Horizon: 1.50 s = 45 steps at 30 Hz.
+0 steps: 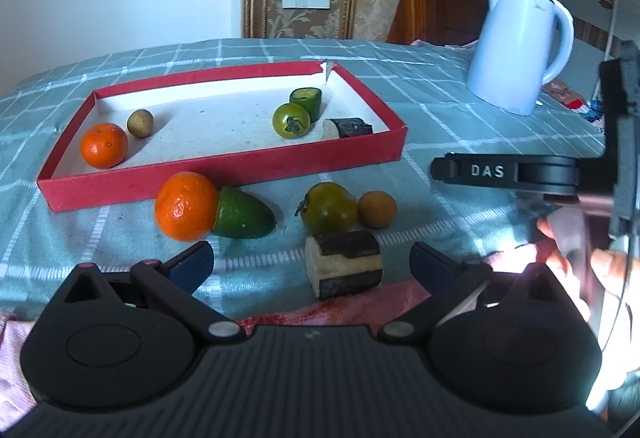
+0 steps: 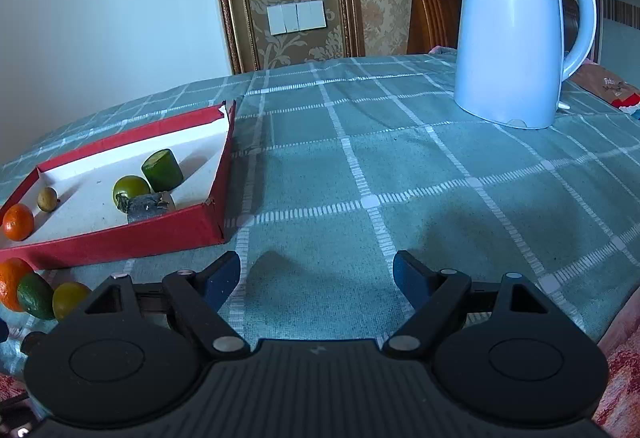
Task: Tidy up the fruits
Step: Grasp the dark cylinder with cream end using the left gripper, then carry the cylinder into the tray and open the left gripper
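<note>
Five fruit pieces [image 1: 291, 120] in red tray [image 1: 224, 168]

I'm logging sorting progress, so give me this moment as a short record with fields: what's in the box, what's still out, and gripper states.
container: red box on the checked tablecloth
inside box: orange, small brown fruit, green tomato, cut green piece, dark-skinned chunk
outside box: second orange, green half, second green tomato, second brown fruit, second dark-skinned chunk
left gripper: open, empty
right gripper: open, empty
also present: kettle
</note>
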Available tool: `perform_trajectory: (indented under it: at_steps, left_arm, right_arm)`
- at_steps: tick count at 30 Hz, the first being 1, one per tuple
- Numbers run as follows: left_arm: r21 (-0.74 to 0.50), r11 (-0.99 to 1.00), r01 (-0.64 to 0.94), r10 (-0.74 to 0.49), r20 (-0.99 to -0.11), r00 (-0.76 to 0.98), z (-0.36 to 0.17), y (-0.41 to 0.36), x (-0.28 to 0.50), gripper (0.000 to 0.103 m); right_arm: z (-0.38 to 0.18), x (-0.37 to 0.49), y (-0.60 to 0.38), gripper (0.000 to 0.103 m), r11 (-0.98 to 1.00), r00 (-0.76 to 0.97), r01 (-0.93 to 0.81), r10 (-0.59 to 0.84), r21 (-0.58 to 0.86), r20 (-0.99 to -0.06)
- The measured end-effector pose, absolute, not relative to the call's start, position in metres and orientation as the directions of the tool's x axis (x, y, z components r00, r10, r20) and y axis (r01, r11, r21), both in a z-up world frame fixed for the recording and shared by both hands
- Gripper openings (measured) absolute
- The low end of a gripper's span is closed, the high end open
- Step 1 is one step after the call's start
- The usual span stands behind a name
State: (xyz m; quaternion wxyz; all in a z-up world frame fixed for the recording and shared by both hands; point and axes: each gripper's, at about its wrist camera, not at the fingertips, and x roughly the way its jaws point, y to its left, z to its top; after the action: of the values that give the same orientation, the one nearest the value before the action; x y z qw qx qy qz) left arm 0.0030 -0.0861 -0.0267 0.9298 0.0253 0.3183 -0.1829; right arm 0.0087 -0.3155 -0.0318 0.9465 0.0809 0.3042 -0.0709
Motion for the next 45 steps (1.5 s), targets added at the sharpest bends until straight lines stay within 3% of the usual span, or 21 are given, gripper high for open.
perform_trajectory:
  at_steps: [4, 9, 19, 37, 45]
  left_arm:
    - [-0.074, 0.933, 0.353, -0.322, -0.611, 0.723, -0.03, -0.088, 0.006, 0.087]
    - [-0.063, 0.935, 0.349, -0.315, -0.599, 0.736, -0.032, -0.088, 0.005, 0.083]
    - [-0.055, 0.913, 0.404, -0.355, -0.594, 0.722, -0.031, -0.093, 0.0, 0.038]
    - [-0.077, 0.913, 0.4, -0.366, -0.586, 0.723, -0.024, -0.083, -0.002, 0.036]
    - [-0.055, 0.921, 0.386, -0.355, -0.529, 0.771, 0.003, -0.069, -0.004, 0.036]
  right_arm:
    - [-0.032, 0.009, -0.315, 0.086, 0.977, 0.804, 0.179, -0.08, 0.112, -0.589]
    - [-0.032, 0.009, -0.315, 0.086, 0.978, 0.803, 0.179, -0.081, 0.11, -0.59]
    - [-0.033, 0.01, -0.313, 0.088, 0.979, 0.801, 0.175, -0.081, 0.102, -0.594]
    - [-0.033, 0.01, -0.312, 0.089, 0.98, 0.798, 0.172, -0.082, 0.096, -0.596]
    - [-0.034, 0.01, -0.312, 0.09, 0.981, 0.798, 0.172, -0.083, 0.093, -0.597]
